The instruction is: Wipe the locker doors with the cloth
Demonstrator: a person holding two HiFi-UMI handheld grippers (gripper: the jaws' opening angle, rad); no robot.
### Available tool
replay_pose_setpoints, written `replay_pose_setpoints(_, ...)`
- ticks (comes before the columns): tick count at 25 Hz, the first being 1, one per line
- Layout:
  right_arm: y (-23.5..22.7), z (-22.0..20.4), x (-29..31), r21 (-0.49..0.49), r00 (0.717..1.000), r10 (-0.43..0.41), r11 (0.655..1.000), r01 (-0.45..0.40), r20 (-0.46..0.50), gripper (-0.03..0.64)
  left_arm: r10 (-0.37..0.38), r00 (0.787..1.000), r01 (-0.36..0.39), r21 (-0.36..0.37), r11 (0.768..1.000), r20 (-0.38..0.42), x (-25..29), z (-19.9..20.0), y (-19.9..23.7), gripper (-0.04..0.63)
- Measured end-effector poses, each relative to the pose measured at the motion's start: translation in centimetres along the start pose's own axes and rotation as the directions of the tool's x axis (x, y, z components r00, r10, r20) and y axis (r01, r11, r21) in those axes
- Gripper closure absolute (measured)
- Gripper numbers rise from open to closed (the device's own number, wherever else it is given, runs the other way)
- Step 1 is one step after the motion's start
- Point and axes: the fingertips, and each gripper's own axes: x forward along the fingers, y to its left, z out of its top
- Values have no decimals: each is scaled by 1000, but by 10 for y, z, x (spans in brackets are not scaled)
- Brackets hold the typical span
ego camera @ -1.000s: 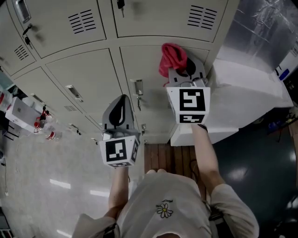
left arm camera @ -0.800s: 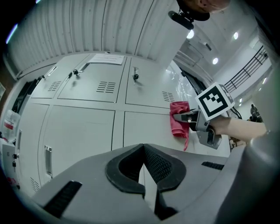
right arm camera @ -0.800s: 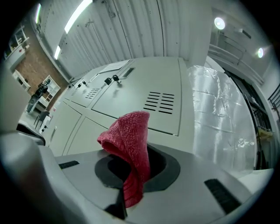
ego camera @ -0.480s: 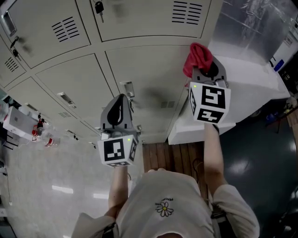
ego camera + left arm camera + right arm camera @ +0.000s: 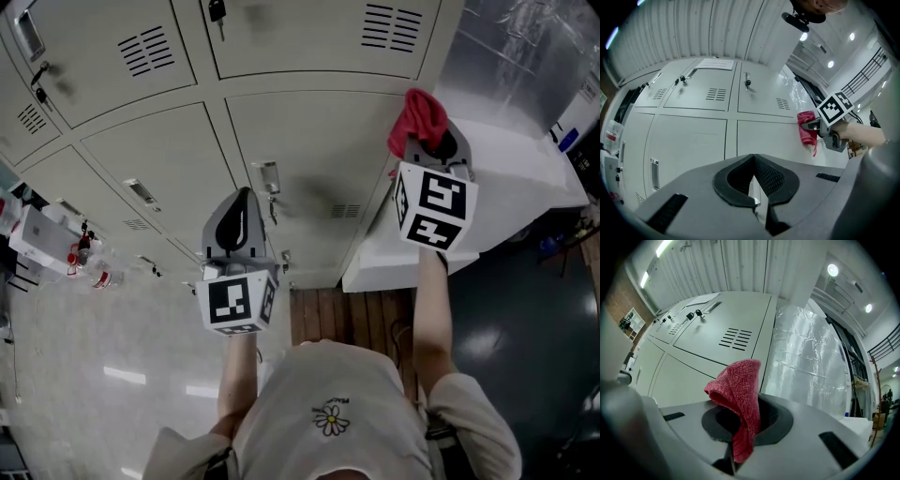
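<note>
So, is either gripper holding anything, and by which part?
The right gripper pinches the red knitted cloth near one end, the rest bunched above its jaws; the left gripper holds nothing.

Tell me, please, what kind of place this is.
Probably a locker area in a workshop or industrial hall: a bank of pale metal lockers, a corrugated wall above them, and plastic sheeting beside them.

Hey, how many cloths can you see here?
1. A red cloth is clamped in the right gripper, held up by the right edge of the lockers. The left gripper is shut on nothing. More could lie outside the frames.
</note>
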Motion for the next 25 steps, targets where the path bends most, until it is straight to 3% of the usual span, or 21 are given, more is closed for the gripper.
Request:
replay_pose_setpoints(3,3,5,-4,44,1000,10,999,-11,10,588,15,1000,-15,1,1000,-2,-4,-1,6,578)
replay_pose_setpoints(6,29,32,-22,101,990,103,988,-113,96,588,35,999,-35,4,999,-8,-8,-2,12,578)
replay_pose_setpoints(11,110,67,-43,108,922,318,932,-347,219,588,76,997,-76,17,997,-24,-19,-5,25,578)
replay_pose_setpoints(14,164,73,-45,70,877,406,897,-436,258,588,109,993,-108,26,994,-37,-28,-10,37,578)
replay_pose_setpoints(16,195,70,-38,48,862,439,884,-464,252,588,134,990,-133,25,991,-43,-35,-11,45,578)
replay_pose_setpoints(19,230,58,-23,73,864,450,876,-476,227,588,165,985,-164,28,986,-47,-45,-11,55,578)
replay_pose_setpoints(25,268,45,-4,28,855,484,867,-497,187,588,222,973,-220,32,975,-64,-61,-15,74,578)
